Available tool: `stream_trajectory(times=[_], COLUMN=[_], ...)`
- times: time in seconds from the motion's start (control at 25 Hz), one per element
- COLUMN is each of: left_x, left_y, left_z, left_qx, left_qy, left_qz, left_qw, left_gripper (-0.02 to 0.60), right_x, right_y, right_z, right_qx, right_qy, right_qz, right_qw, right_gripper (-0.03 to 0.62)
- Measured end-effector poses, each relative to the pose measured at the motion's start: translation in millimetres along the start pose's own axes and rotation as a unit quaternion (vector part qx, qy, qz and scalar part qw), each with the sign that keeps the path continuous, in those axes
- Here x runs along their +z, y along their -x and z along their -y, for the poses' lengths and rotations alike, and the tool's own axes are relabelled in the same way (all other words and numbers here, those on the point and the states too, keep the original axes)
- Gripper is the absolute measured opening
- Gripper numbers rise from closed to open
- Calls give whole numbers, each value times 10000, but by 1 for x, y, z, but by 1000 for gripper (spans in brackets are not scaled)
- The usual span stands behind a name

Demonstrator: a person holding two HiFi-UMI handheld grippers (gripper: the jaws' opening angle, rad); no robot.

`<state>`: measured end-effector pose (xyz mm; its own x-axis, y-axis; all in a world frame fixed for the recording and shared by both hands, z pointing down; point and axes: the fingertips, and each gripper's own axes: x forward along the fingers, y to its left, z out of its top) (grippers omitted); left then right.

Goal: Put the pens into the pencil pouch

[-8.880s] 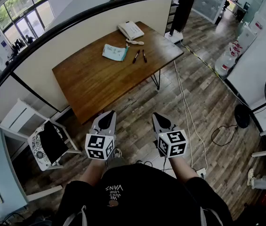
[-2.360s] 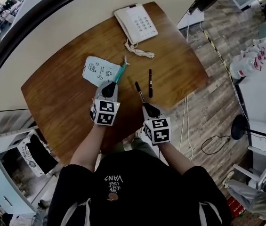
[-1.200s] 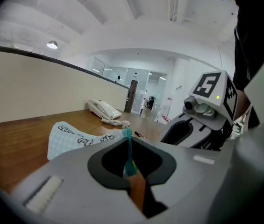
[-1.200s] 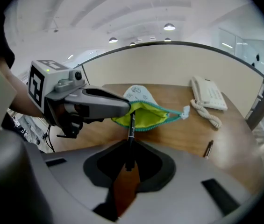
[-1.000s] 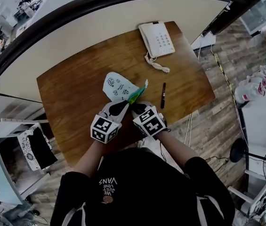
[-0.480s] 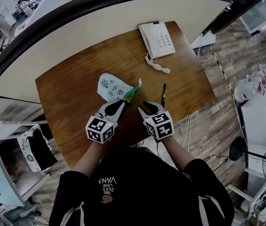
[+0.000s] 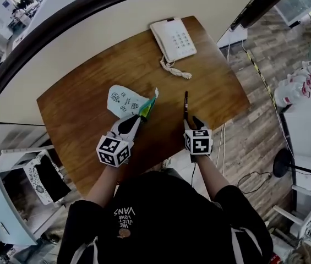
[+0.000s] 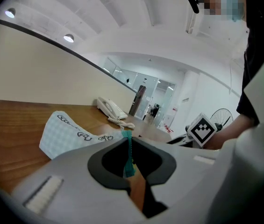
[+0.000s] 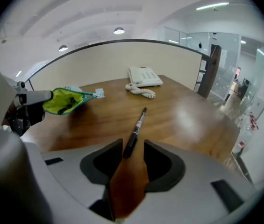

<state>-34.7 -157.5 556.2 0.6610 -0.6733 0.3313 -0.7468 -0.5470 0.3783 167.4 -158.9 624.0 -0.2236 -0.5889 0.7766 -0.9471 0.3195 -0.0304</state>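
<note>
My left tool (image 7: 137,118) is clamped on the teal zipper edge of the pencil pouch (image 7: 122,98), lifting that end so the mouth gapes toward the right; the patterned white body rests on the bench (image 7: 83,109) at the far left of my hands. From the right gripper view the pouch's yellow-green lining (image 9: 65,100) shows, with something dark inside that I cannot identify. My right tool (image 9: 132,146) has just been opening its jaws, and they stand apart with the near end of the black pen (image 9: 137,129) between their tips, the pads not pressing on it. The pen lies flat on the bench, pointing away toward the telephone (image 7: 173,39) at the far edge.
</note>
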Motion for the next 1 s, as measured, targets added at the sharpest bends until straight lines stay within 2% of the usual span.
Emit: stream_trajectory(times=[0.24,0.4,0.52,0.64,1.0], left_x=[-5,-4,-4,-5,-5], left_y=[0,-1,0,2,7], left_z=[3,2,2,2,1], left_qx=[40,71,105,123,165], left_qy=[-28,-39,-43,-44,-43], left_qz=[-98,-116,-119,-130,-79], left_qw=[9999,9999,9999,9998,9998], left_gripper=[32,32,32,32,32], right_x=[-8,-7,-8,-6,-5], right_y=[-17,-20,-20,-14,27], right_z=[-1,-2,-5,-6,-45], right_qx=[-2,-47,-18,-16,616], right_qy=[-45,103,251,359,1028], right_qz=[-173,-171,-158,-123,136], right_qw=[9998,9998,9996,9993,9927], right_gripper=[115,114,69,67,66])
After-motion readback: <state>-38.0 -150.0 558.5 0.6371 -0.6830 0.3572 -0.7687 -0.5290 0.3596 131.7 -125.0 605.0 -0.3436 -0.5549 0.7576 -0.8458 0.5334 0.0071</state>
